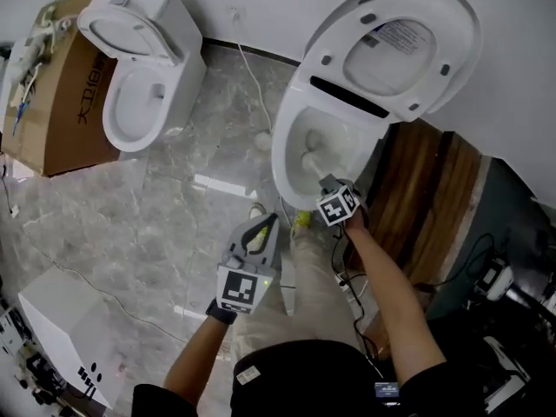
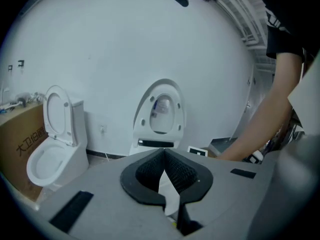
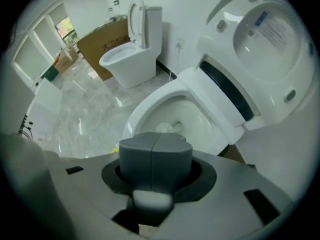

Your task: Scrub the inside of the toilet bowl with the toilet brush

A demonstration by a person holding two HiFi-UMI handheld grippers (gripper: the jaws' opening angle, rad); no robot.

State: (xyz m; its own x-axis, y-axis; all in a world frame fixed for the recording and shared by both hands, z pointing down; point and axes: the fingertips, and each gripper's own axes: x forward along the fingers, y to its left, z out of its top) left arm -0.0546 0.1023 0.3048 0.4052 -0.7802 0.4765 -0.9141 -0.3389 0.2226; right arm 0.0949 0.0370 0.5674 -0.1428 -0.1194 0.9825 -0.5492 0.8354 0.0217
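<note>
Far left, a cardboard box is sitting against a spare toilet with its seat up; neither matters here. Moving right, the left gripper is hanging back over the marble floor, well short of the bowl. In its own view the jaw tips are pressing together with nothing between them, so it's just idling.

Next over is the toilet bowl, lid tipped up against the wall. The toilet brush is already inside it, head down low near the drain. Its handle is running back and up toward the right gripper, which is clamping fully down on the handle end right at the front rim. So the brush's long axis is pointing straight ahead of that claw and down into the bowl. I'd say the right hand is doing all the scrubbing, being much the nearer one. Past that a wooden panel is standing beside the toilet.
</note>
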